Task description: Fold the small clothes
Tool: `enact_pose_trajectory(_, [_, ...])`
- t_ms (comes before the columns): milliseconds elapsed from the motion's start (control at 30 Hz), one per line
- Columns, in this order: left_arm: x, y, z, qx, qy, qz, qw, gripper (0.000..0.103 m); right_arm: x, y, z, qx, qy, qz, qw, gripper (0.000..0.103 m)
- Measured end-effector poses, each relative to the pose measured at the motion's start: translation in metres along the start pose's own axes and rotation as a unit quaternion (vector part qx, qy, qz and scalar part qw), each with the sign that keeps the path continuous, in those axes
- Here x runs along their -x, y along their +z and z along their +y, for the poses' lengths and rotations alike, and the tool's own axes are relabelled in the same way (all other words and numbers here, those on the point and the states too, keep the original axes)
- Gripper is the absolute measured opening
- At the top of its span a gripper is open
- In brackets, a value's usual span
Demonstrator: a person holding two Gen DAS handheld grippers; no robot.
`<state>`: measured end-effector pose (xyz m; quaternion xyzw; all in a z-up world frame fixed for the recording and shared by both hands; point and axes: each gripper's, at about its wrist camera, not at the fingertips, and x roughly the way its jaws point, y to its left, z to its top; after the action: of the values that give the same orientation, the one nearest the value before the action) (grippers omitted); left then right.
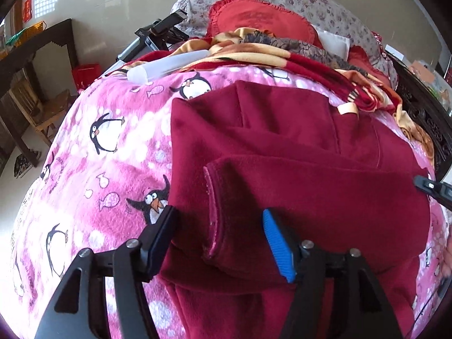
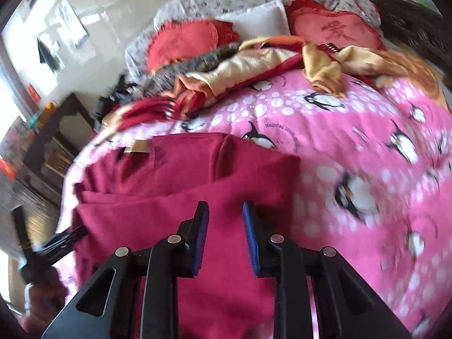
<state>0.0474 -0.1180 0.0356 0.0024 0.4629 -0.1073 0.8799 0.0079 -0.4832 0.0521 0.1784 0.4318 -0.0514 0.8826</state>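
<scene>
Left wrist view shows one dark red fleece garment lying across the middle of the frame on a bed, its nap soft and matte, with a layer folded over so that a stitched, slightly frayed hem curves down between the fingers. The left gripper has its jaws spread wide, released, one black finger at lower left and one with a ribbed blue pad at lower centre; the folded edge sits between them ungripped. A small tan label shows on the garment near the upper right of the cloth. Under it lies a pink plush blanket printed with penguins and fish. A translucent white plastic tube rests at the blanket's upper edge, beside a crumpled red and yellow blanket. Two red frilled cushions lean against a floral pillow at the top.

Right wrist view, blurred, shows the same garment in the lower left, with the right gripper above it, jaws parted by a narrow gap and holding nothing. The left gripper's dark tip touches the cloth's left edge. One of the cushions, embroidered with a character, is at upper right.
</scene>
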Motion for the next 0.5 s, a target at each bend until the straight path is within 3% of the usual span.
enact_pose_trajectory(100, [-0.002,0.0,0.002,-0.001,0.002,0.001,1.0,0.073,-0.011,0.009,-0.009,-0.013,0.001,0.006,1.0,0.0])
enact_pose_trajectory(200, [-0.003,-0.002,0.007,0.009,-0.004,0.004,0.9999,0.075,0.004,0.006,-0.007,-0.011,-0.002,0.011,1.0,0.0])
enact_pose_trajectory(367, [-0.001,-0.006,0.006,0.006,-0.002,-0.001,1.0,0.075,0.045,-0.035,-0.006,0.016,-0.021,0.01,1.0,0.007])
enact_pose_trajectory(500, [-0.001,-0.005,0.005,0.008,0.001,0.002,1.0,0.075,0.042,-0.069,-0.012,0.015,-0.02,0.027,0.999,0.009])
